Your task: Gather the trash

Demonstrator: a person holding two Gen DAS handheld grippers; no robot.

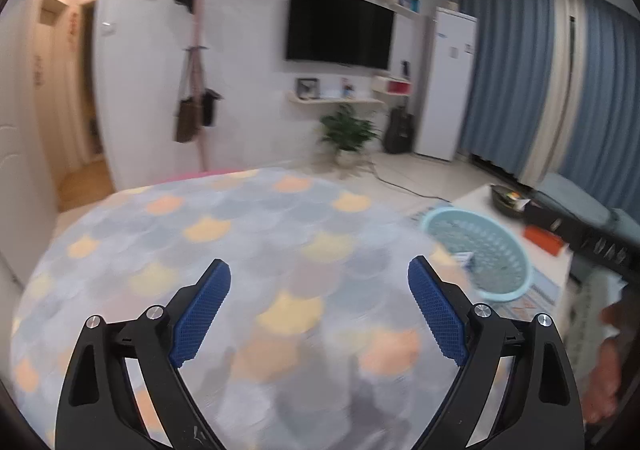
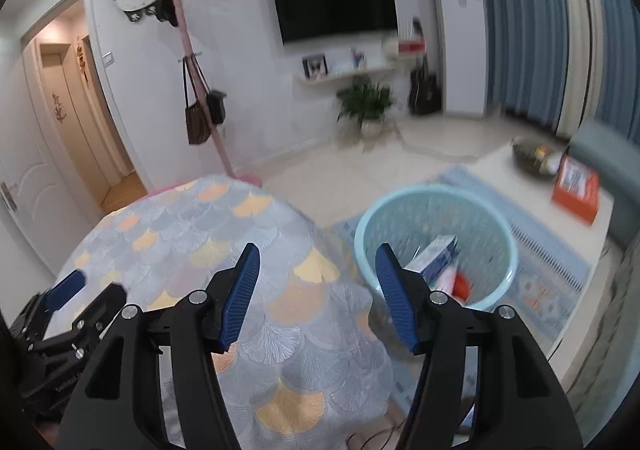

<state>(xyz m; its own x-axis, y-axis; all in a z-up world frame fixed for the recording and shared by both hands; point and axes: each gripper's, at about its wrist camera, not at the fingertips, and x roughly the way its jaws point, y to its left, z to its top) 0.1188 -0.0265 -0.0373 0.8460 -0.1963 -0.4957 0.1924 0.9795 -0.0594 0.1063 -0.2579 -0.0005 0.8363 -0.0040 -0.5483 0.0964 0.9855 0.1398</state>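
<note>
A light blue plastic basket (image 2: 496, 222) stands on the floor to the right of a round table (image 2: 208, 234) covered with a scale-patterned cloth. Inside the basket lie a white-and-blue carton (image 2: 438, 256) and a red item (image 2: 462, 286). My right gripper (image 2: 316, 262) is open and empty, above the table's right edge, just left of the basket. My left gripper (image 1: 320, 274) is open and empty above the table top (image 1: 248, 234); it also shows in the right wrist view (image 2: 64, 290) at the far left. The basket (image 1: 508, 270) shows at the right of the left wrist view.
A low white coffee table (image 2: 516, 178) with a dark bowl (image 2: 532, 158) and an orange box (image 2: 576, 190) stands behind the basket on a blue rug (image 2: 556, 262). A sofa (image 2: 604, 154) is at the right. A coat rack (image 2: 192, 62), plant (image 2: 366, 102) and TV wall are behind.
</note>
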